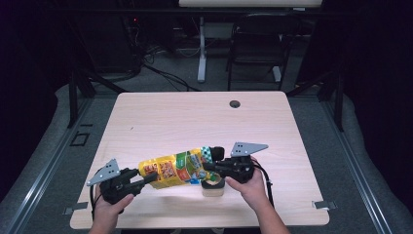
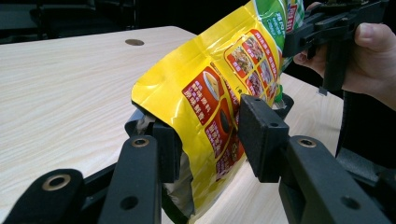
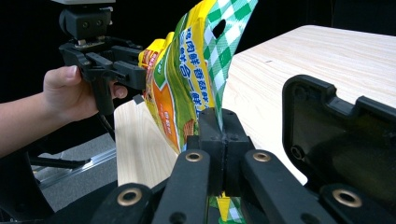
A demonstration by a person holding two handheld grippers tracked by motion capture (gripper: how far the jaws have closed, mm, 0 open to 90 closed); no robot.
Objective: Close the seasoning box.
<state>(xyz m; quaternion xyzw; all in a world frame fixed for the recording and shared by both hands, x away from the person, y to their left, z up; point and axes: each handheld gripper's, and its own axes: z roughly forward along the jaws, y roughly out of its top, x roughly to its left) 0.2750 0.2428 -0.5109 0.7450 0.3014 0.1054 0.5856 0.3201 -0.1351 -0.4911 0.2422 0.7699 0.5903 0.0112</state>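
- The light wooden table is spreading out beneath both grippers, with a round cable hole lying well beyond them toward its far edge.
- A dark folding chair and a white desk leg are standing on the floor well past the table, far from either gripper.
- The yellow snack pouch is hanging in the air between the two grippers, its long axis running nearly level from the left gripper across to the right gripper; its green-and-white checked top is pointing toward the right gripper and its yellow bottom end toward the left.
- The right gripper is pinching the checked top seal, its jaws pressed together on the thin strip.
- The left gripper is standing spread around the yellow bottom end: the pouch is lying between the jaws, the left pad is sitting against its back, and a gap is showing between the printed face and the right pad.
- A small round light-coloured object is sitting on the table just beneath the right gripper, partly hidden by it, so I cannot tell what it is.
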